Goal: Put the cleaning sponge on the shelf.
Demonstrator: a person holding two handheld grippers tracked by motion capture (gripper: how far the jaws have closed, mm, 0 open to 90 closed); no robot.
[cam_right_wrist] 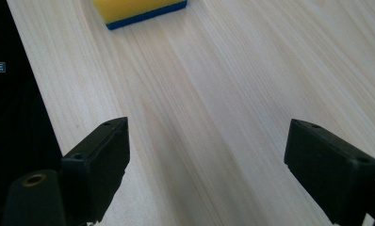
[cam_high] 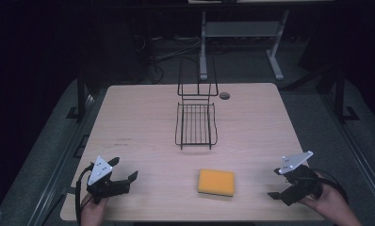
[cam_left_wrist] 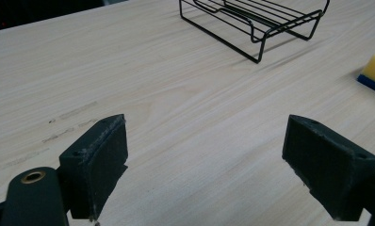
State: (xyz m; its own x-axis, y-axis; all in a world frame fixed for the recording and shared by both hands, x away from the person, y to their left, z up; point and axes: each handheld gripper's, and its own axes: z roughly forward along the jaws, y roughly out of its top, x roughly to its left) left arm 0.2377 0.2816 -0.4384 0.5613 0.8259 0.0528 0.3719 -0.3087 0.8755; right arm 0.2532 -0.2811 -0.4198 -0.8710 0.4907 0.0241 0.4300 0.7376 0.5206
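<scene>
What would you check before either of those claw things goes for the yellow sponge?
1. Left gripper jaws wide open, nothing between them: ok.
2. Right gripper jaws wide open, nothing between them: ok.
3. Sponge lying flat on the table, yellow side up, free of both grippers: ok.
4. Bare table between each gripper and the sponge: ok.
5. Wire rack upright with an empty tray, standing apart behind the sponge: ok.
6. Whether the sponge is dry or wet: cannot tell.
</scene>
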